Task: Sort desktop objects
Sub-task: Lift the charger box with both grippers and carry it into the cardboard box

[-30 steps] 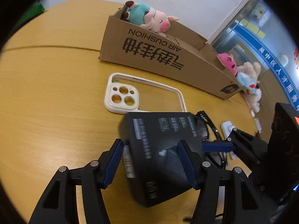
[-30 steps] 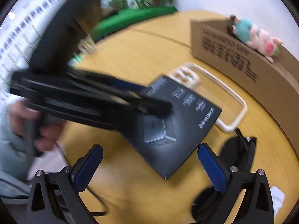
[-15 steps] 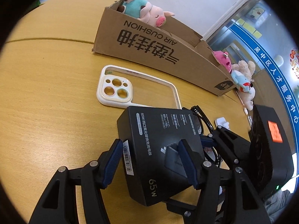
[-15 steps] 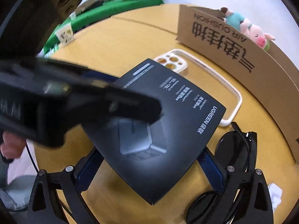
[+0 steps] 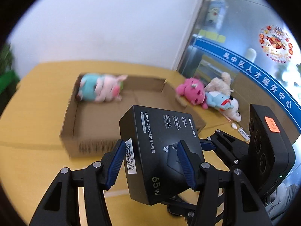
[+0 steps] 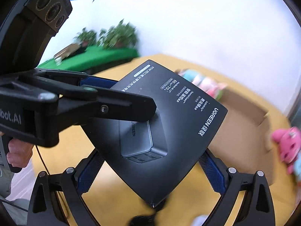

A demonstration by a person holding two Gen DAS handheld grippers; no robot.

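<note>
A white wall and a glass partition with a blue banner back a yellow wooden bench (image 5: 33,113), where an open cardboard box (image 5: 105,116) holds a teal-and-pink plush pig (image 5: 99,88) in its far corner. More plush toys (image 5: 207,94) lie heaped just beside the box's right flap. Above the bench, in front of the cardboard box, a black UGREEN charger box (image 5: 160,146) marked 65W is held aloft and tilted by both tools. The left gripper (image 5: 150,162) has its blue-padded jaws clamped on the charger box's near end, one on the barcoded side and one on the printed face. The right gripper (image 6: 150,167) spans two of its edges from below, jaws fairly wide and pressed against them. Green plants (image 6: 112,35) stand blurred behind a green cloth in the right wrist view.
</note>
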